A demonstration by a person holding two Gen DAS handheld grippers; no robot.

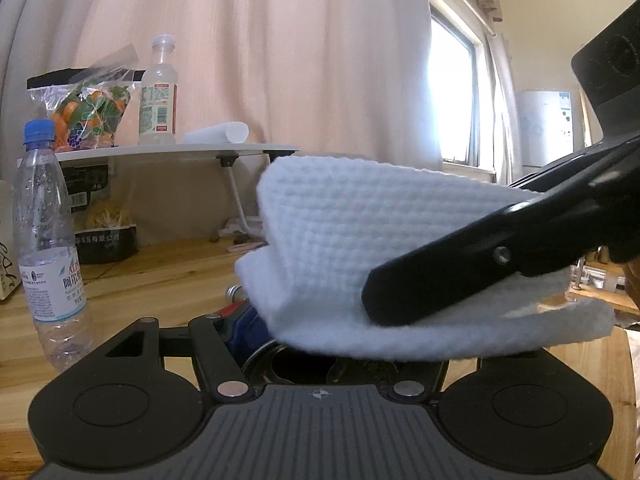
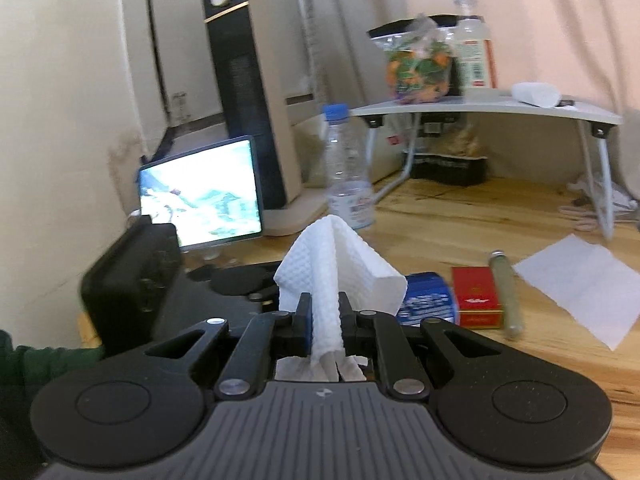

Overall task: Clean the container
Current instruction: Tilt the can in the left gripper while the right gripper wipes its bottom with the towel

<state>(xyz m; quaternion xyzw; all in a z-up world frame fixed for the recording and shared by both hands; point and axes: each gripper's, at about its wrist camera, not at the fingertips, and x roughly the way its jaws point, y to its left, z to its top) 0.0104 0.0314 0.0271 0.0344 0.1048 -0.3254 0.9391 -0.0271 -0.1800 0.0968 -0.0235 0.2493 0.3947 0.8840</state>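
My right gripper (image 2: 323, 312) is shut on a white textured paper towel (image 2: 336, 268), which sticks up between its fingers. In the left wrist view the same towel (image 1: 360, 240) hangs right in front of the camera, pinched by the right gripper's black finger (image 1: 480, 264). Below the towel, between my left gripper's fingers (image 1: 216, 356), sits a dark round container (image 1: 304, 364) with an open top. The towel hides the left fingertips, so its grip is unclear. The left gripper's body (image 2: 132, 280) shows at the left of the right wrist view.
A clear water bottle (image 1: 48, 240) with a blue cap stands on the wooden table (image 1: 160, 276). A blue can (image 2: 428, 298), a red box (image 2: 476, 296), a glass tube (image 2: 506, 292) and a flat paper sheet (image 2: 580, 284) lie to the right. A small folding table (image 2: 492, 108) and a tablet (image 2: 200, 192) stand behind.
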